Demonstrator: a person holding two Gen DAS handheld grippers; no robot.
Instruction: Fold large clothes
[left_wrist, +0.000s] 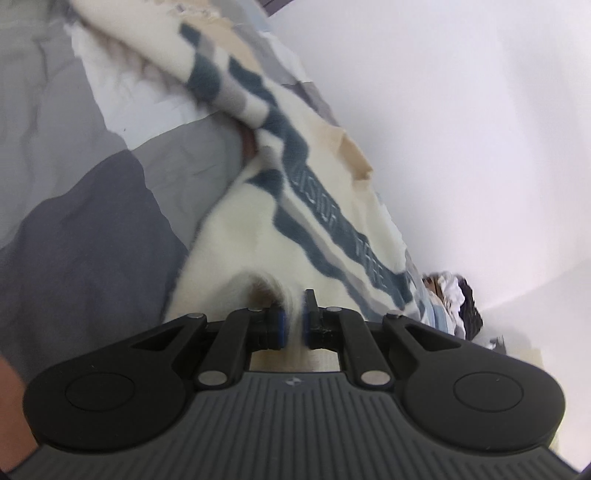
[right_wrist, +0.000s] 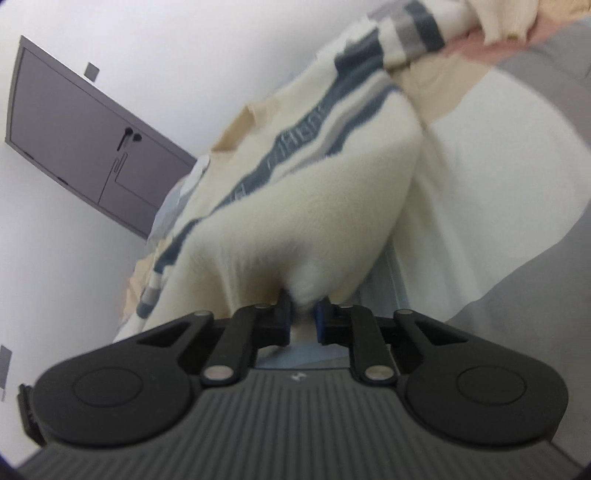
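A cream fleece sweater (left_wrist: 236, 229) with dark blue and grey stripes and raised lettering stretches away across a bed in the left wrist view. My left gripper (left_wrist: 293, 320) is shut on its near cream edge, fabric pinched between the blue pads. In the right wrist view the same sweater (right_wrist: 295, 221) bulges up from my right gripper (right_wrist: 303, 312), which is shut on a fold of cream fabric. A striped sleeve (right_wrist: 406, 29) runs toward the top right there.
The bed is covered by a patchwork cover (left_wrist: 74, 177) in grey, dark grey, white and beige blocks. A white wall (left_wrist: 461, 129) runs along the bed. A grey door (right_wrist: 85, 136) with a handle stands beyond. Dark clutter (left_wrist: 458, 302) lies at the bed's far end.
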